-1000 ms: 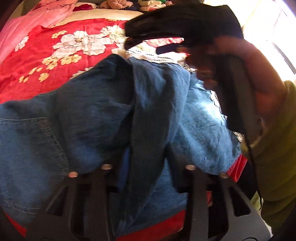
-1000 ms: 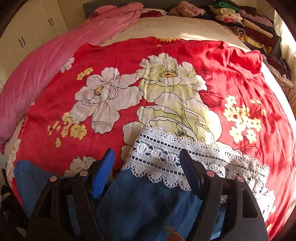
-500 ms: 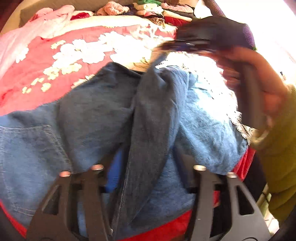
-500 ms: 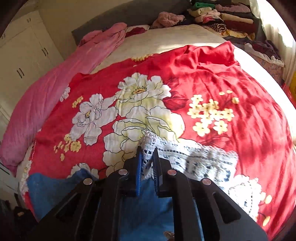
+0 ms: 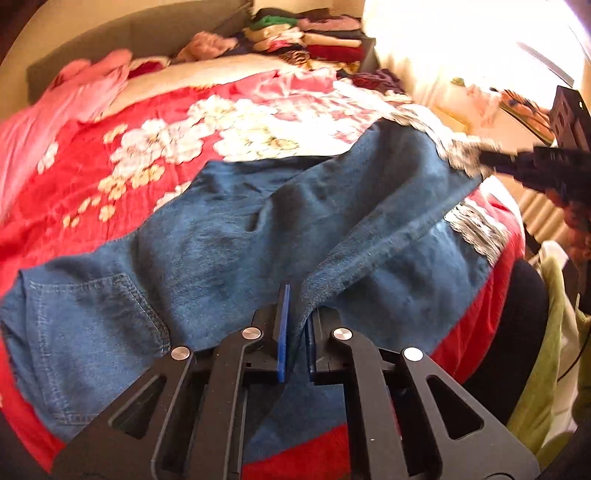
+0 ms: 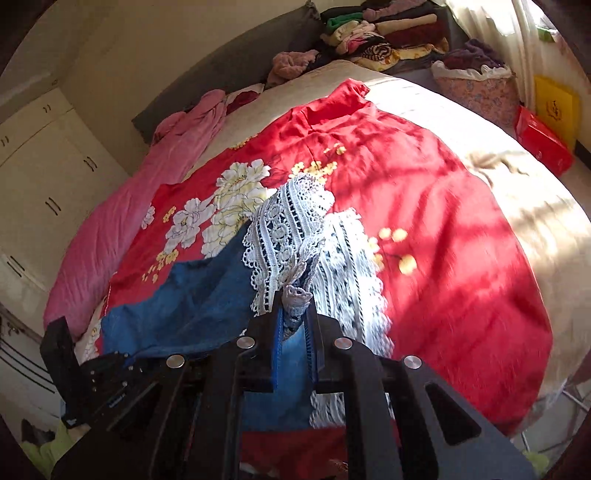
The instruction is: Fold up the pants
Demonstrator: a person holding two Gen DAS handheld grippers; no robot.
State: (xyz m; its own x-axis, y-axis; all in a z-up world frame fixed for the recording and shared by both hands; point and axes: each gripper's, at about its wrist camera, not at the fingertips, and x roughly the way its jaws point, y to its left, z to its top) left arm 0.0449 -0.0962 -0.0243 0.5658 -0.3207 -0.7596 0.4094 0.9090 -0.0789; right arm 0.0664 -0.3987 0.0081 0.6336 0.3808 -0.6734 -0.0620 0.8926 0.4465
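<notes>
Blue denim pants (image 5: 229,236) with white lace hems (image 5: 476,225) lie across a red floral bedspread (image 5: 74,173). My left gripper (image 5: 297,314) is shut on a denim fold of the upper leg, near the back pocket (image 5: 92,314). My right gripper (image 6: 295,310) is shut on the lace hem (image 6: 288,229) of that leg and holds it lifted; it also shows in the left wrist view (image 5: 517,162) at the right. The leg hangs stretched between both grippers above the other leg.
A pink blanket (image 6: 122,221) lies along the bed's left side. Stacks of folded clothes (image 6: 376,33) sit at the head of the bed. A laundry basket (image 6: 476,81) and a red box (image 6: 543,144) stand beside the bed at right.
Both grippers have shut: the right on the lace hem, the left on the denim fold. The right gripper has lifted the hem and pulled it right, stretching the leg out.
</notes>
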